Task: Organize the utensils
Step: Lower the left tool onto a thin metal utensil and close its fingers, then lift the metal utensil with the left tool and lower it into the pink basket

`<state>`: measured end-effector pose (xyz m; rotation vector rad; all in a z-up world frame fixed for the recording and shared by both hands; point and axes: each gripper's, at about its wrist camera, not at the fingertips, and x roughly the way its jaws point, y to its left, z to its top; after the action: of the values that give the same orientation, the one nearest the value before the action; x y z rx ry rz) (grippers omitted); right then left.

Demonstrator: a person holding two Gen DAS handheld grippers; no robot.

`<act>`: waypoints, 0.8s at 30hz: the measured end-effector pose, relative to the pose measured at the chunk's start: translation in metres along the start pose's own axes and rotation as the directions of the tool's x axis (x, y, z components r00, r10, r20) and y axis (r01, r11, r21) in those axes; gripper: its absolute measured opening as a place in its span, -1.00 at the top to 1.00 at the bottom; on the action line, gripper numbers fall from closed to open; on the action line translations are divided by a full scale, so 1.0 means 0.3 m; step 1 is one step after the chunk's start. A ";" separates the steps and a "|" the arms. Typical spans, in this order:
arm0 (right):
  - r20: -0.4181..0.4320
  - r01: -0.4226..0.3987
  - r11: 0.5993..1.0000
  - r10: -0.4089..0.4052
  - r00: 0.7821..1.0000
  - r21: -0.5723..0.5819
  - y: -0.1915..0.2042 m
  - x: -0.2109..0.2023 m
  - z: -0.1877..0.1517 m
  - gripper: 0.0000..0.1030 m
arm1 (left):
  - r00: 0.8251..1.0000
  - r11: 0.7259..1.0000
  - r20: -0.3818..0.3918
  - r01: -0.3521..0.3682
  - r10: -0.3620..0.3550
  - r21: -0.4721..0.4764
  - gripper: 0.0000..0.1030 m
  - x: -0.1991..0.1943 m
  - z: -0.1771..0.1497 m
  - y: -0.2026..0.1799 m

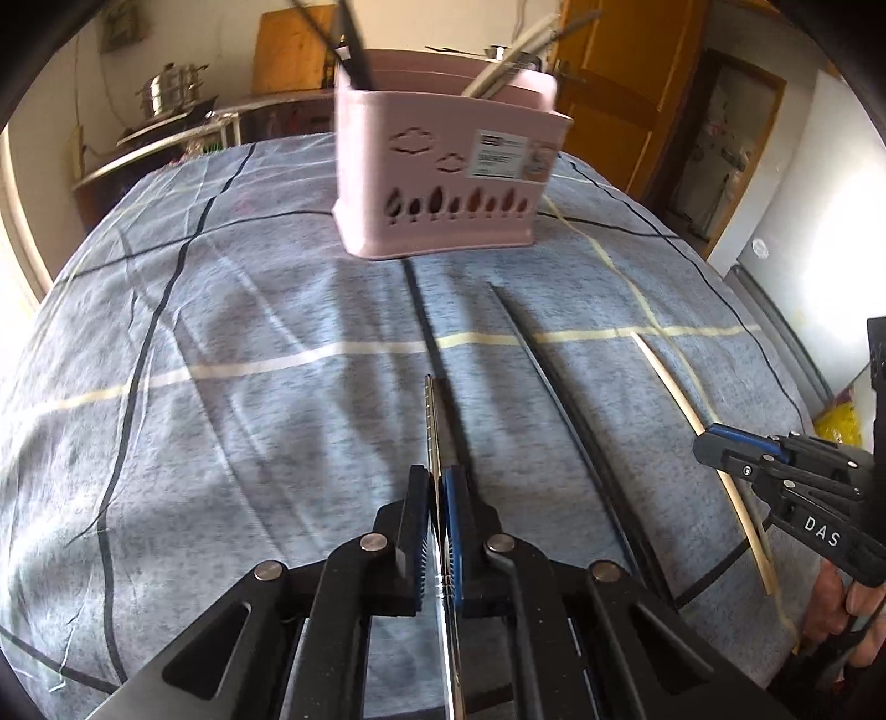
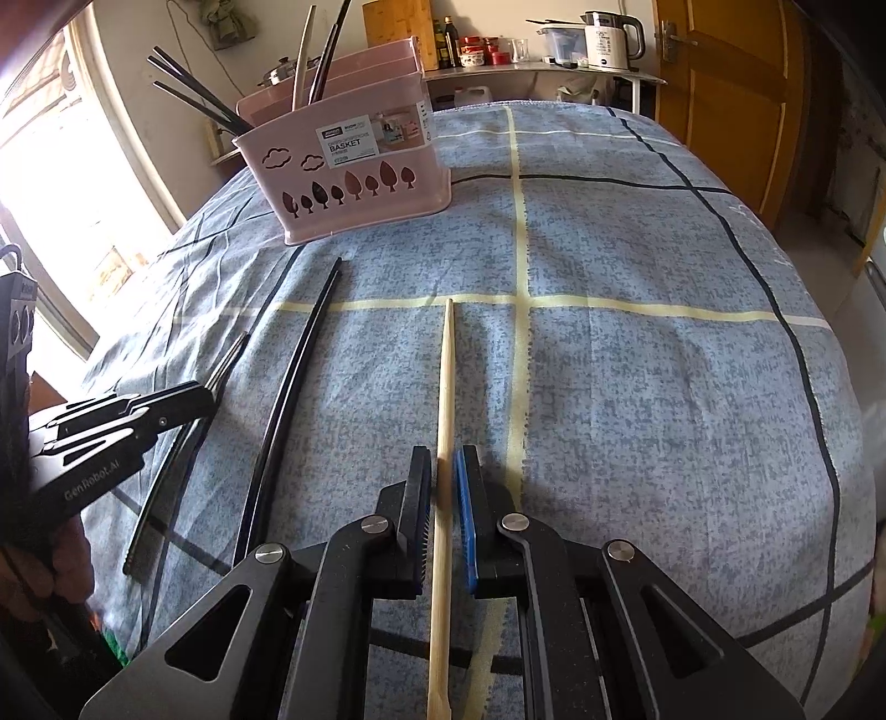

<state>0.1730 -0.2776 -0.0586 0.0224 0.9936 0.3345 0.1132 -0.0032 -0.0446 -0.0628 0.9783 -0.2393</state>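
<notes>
A pink utensil basket (image 1: 443, 183) (image 2: 354, 183) stands at the far side of the blue checked tablecloth (image 2: 637, 387), with dark and pale chopsticks upright in it. My left gripper (image 1: 437, 476) (image 2: 207, 396) is shut on a thin metal chopstick (image 1: 432, 410) (image 2: 232, 354) that points toward the basket. To its right, a pair of black chopsticks (image 1: 554, 387) (image 2: 299, 376) lies flat on the cloth. My right gripper (image 2: 443, 459) (image 1: 706, 443) is shut on a pale wooden chopstick (image 2: 447, 360) (image 1: 670, 382) low over the cloth.
The two grippers sit side by side near the front edge of the table, with the black chopsticks between them. A shelf with a kettle (image 2: 609, 33) and jars stands behind the table. A wooden door (image 2: 720, 83) is at the right and a bright window (image 2: 55, 166) at the left.
</notes>
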 end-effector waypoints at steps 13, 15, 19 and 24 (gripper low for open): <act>-0.045 0.006 0.999 -0.008 0.999 -0.046 0.015 0.095 0.139 0.81 | 0.998 0.998 -0.059 0.002 0.002 0.071 0.87 0.064 0.096 -0.013; -0.053 0.010 0.998 -0.013 0.999 -0.057 0.019 0.107 0.156 0.81 | 0.998 0.996 -0.059 -0.005 0.010 0.085 0.87 0.069 0.102 -0.018; -0.060 0.010 0.998 -0.014 0.998 -0.065 0.025 0.117 0.170 0.85 | 0.997 0.991 -0.055 -0.041 0.048 0.125 0.87 0.076 0.101 -0.044; -0.065 0.000 0.999 -0.003 0.998 -0.055 0.022 0.117 0.178 0.89 | 0.997 0.993 -0.065 -0.038 0.045 0.108 0.92 0.077 0.112 -0.043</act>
<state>0.2328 -0.2543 -0.0567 -0.0390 1.0489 0.3628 0.1512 -0.0227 -0.0427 0.0634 1.0317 -0.2564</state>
